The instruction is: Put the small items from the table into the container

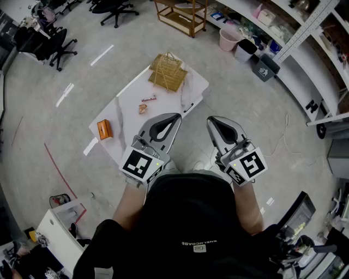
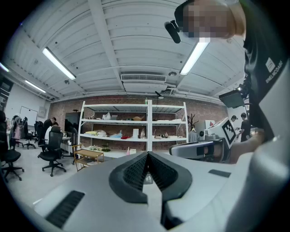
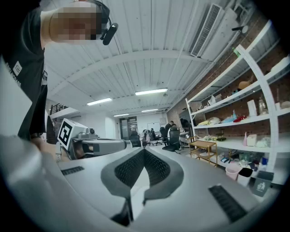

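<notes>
The small white table stands on the floor ahead of me. A woven wicker basket sits at its far end. Near the middle lie a thin pinkish item and a small peach-coloured item. An orange box rests at the near left corner, and a dark stick lies by the right edge. My left gripper is held level over the table's near right edge, shut and empty. My right gripper is level beside it, off the table, jaws together with nothing between them.
Office chairs stand at the far left. A wooden cart, a pink bucket and grey bins line the white shelving at right. A white box sits at lower left.
</notes>
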A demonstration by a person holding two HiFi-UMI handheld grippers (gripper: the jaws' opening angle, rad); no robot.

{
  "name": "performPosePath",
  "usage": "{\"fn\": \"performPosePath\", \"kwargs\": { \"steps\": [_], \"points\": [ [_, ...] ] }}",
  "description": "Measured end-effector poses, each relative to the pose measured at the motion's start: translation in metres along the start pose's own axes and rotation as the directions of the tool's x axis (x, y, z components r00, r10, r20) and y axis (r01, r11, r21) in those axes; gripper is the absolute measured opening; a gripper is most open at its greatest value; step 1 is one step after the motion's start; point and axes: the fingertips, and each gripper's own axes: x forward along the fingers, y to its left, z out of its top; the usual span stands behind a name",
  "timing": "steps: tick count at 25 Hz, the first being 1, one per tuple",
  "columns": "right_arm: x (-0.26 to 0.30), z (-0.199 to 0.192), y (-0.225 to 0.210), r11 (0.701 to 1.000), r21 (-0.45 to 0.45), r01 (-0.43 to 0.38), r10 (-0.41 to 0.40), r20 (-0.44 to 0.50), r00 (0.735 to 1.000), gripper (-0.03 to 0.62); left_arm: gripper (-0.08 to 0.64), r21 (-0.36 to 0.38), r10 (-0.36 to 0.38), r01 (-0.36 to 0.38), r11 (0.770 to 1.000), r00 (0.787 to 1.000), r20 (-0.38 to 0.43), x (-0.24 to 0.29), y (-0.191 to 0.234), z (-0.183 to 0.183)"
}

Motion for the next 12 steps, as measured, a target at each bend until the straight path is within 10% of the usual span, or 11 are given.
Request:
{"fn": "performPosePath", "kwargs": {
  "steps": [12],
  "points": [
    [-0.003,-0.006,-0.009,0.999,0.035,-0.005,0.005,-0.005,1.0,0.009,0.003,-0.023,0.02,-0.021,1.0,0.999,-0.029,0.007,-0.002,-0.009]
  ]
}}
